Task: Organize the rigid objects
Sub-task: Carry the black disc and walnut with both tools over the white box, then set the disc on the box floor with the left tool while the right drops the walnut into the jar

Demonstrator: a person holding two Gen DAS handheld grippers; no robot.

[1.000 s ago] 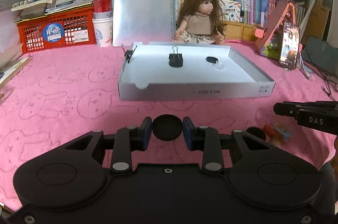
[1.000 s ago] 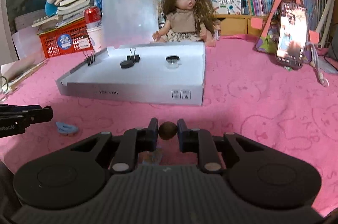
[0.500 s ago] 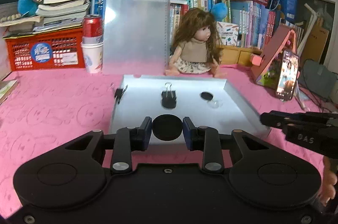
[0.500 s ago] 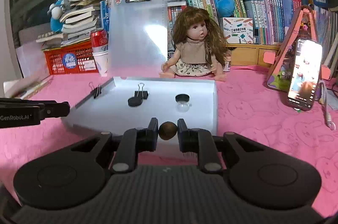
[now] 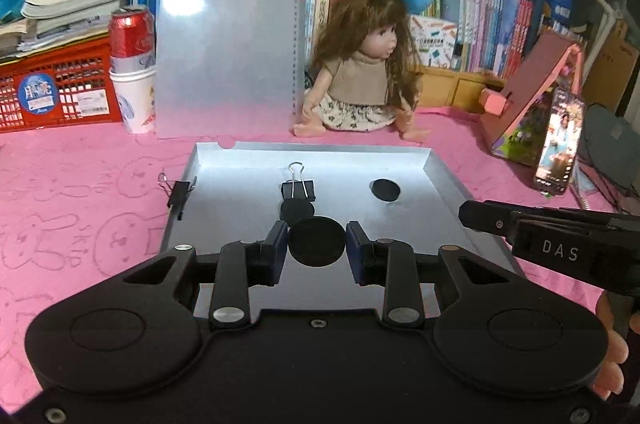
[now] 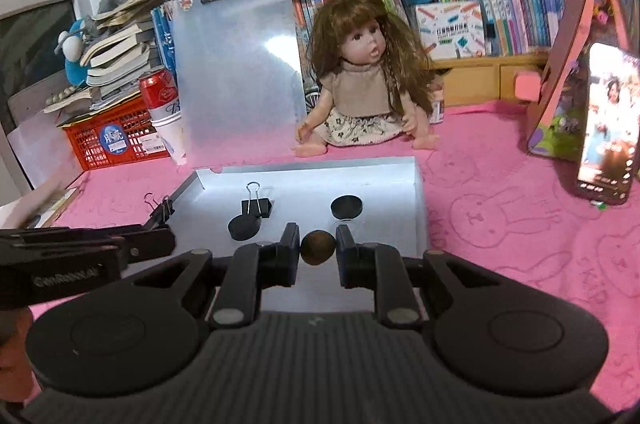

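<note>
Tablecloth [image 5: 80,224] is pink with bunny prints, and the shallow white box [image 5: 448,176] sits on it in front of the doll [image 5: 360,72]. Left gripper [image 5: 317,242] is over the box clamping a black round lid [image 5: 317,242]. Right gripper [image 6: 318,247] pinches a small brown ball [image 6: 318,247]. Binder clip [image 5: 298,188] lies inside.

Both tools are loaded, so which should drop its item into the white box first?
Probably left: the left tool holds its black round disc farther over the shallow white box.
</note>
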